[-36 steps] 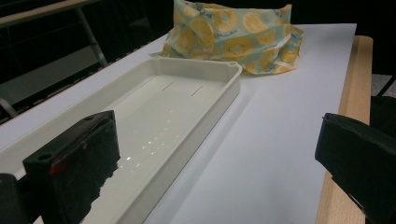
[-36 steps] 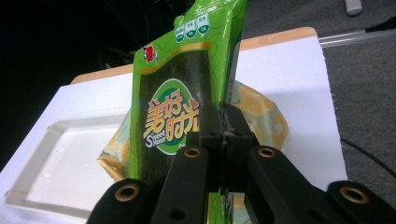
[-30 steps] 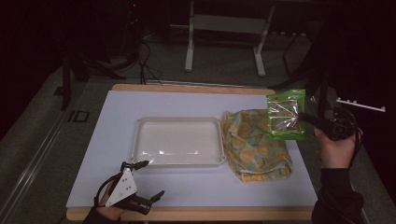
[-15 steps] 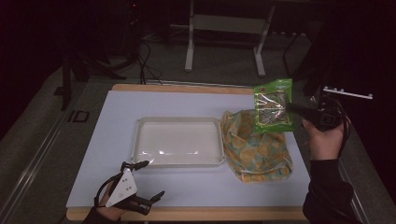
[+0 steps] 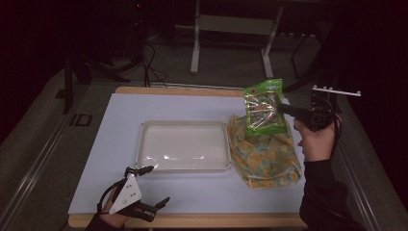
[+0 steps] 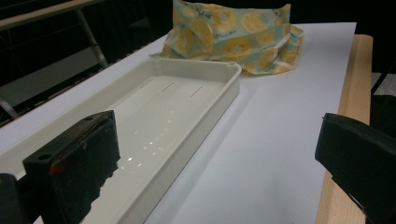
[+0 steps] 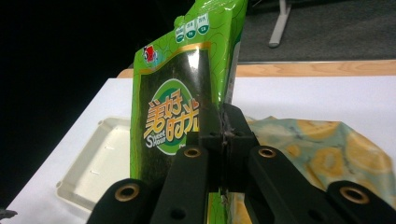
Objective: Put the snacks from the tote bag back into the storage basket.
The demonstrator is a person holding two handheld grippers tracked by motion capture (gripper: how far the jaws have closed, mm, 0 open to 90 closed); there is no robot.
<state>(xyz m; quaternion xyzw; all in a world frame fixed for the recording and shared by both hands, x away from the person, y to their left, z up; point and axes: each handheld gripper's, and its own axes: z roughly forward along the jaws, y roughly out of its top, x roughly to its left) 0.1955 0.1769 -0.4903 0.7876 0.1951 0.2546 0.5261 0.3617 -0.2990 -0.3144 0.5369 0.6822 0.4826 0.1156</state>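
Observation:
A green snack packet (image 5: 263,108) (image 7: 187,88) hangs in the air above the yellow-patterned cloth bag (image 5: 264,154), pinched at its edge by my right gripper (image 5: 281,109) (image 7: 224,130), which is shut on it. The cloth bag (image 6: 233,35) (image 7: 327,149) lies crumpled on the white mat, right of the empty white tray (image 5: 183,144) (image 6: 154,121) (image 7: 93,168). My left gripper (image 5: 151,185) (image 6: 215,163) rests near the table's front left edge, jaws wide apart and holding nothing, just in front of the tray's near left corner.
The white mat (image 5: 192,108) covers most of the wooden table (image 5: 192,220). Behind the table stand a metal frame (image 5: 231,29) and cables on the floor (image 5: 144,62). Bare mat lies left of and in front of the tray.
My right gripper has carried the green packet leftward and a little up, from the bag's far right toward its top. The left gripper has stayed still.

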